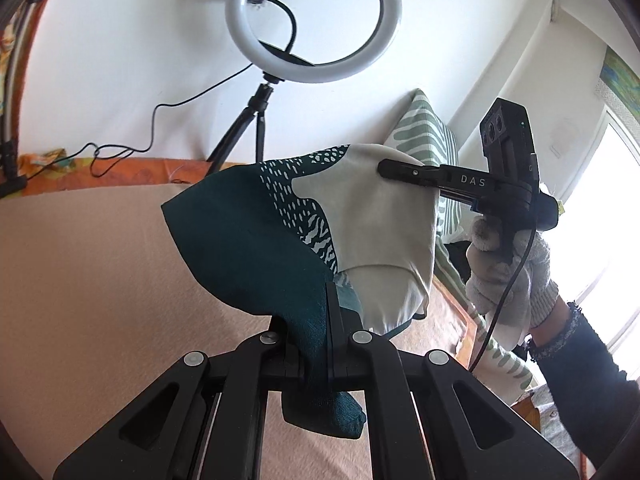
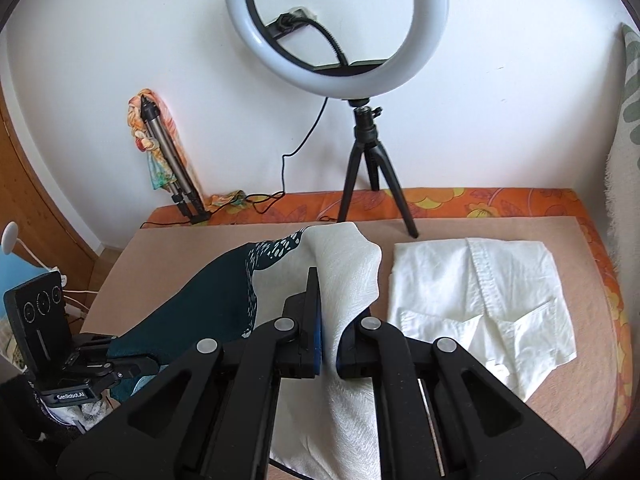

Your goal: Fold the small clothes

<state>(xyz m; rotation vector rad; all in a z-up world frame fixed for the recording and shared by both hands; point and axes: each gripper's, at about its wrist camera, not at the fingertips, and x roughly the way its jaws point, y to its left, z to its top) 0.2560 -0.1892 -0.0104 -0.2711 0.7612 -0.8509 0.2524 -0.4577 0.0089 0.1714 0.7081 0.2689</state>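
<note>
Black left gripper clamps the teal end of the patterned garment; right gripper, in a gloved hand, pinches its cream end, lifted above the bed.

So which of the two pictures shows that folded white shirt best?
The right wrist view. There the white shirt lies folded on the tan surface, in plain sight to the right of the fingers, with collar and placket showing. The left wrist view does not show it at all; the teal and cream cloth and a gloved hand fill that side.
</note>
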